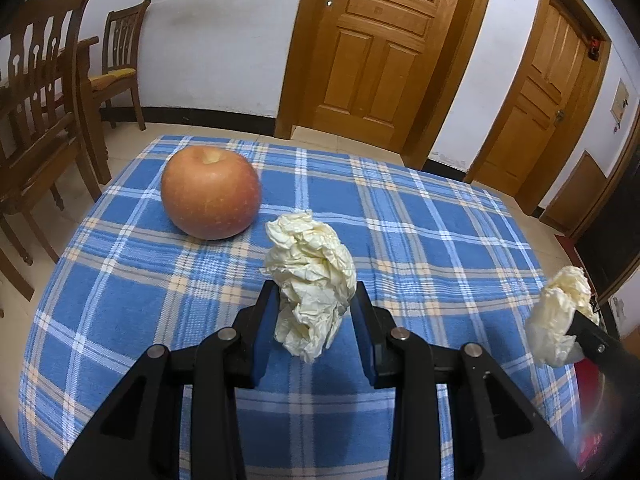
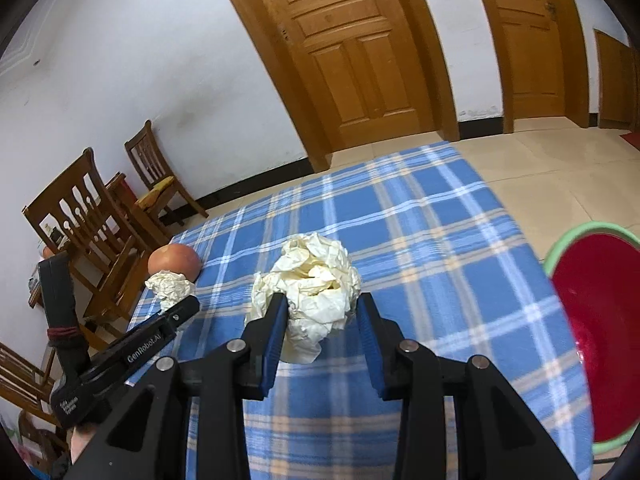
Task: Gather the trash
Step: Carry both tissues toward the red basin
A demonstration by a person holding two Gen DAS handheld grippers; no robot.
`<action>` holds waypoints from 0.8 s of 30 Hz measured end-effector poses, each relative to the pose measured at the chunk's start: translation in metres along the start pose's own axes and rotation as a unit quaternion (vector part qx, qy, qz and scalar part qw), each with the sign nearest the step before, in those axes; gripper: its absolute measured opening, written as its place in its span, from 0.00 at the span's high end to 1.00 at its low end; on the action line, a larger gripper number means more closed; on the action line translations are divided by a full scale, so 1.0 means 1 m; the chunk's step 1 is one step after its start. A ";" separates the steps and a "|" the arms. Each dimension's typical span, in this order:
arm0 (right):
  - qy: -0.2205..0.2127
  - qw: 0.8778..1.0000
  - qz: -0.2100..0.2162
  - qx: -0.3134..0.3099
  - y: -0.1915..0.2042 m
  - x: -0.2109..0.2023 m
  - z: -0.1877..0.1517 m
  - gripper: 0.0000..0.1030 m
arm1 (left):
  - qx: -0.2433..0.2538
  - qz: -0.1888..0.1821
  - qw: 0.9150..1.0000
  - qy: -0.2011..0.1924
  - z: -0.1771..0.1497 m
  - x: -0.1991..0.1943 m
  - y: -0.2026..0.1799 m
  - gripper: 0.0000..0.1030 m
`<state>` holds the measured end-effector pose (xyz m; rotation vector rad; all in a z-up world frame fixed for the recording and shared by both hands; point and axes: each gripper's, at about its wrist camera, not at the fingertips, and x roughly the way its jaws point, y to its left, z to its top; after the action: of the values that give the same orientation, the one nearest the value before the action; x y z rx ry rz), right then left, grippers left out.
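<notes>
My left gripper is shut on a crumpled cream paper ball and holds it over the blue plaid tablecloth. My right gripper is shut on a second crumpled paper ball above the cloth. The second ball and right gripper also show at the right edge of the left wrist view. The left gripper with its ball shows at the left of the right wrist view.
A red apple sits on the cloth at the far left; it also shows in the right wrist view. A red bin with a green rim stands beside the table's right edge. Wooden chairs stand left; wooden doors behind.
</notes>
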<state>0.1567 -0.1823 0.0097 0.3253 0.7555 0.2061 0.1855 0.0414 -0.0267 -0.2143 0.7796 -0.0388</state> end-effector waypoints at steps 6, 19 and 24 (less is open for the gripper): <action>-0.013 1.000 -0.025 0.014 -0.024 -0.025 -0.006 0.63 | 0.015 -0.004 1.000 -0.004 -0.001 -0.006 -0.012 0.65; -0.024 0.995 -0.074 0.058 -0.085 -0.068 -0.024 0.62 | 0.048 -0.029 0.998 -0.007 -0.010 -0.028 -0.053 0.65; -0.029 0.993 -0.090 0.075 -0.103 -0.082 -0.030 0.62 | 0.066 -0.042 0.997 -0.004 -0.015 -0.035 -0.075 0.65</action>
<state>0.0845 -0.2966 0.0043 0.4019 0.7392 -0.0299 0.1538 -0.0302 0.0024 -0.1218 0.7563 -0.1684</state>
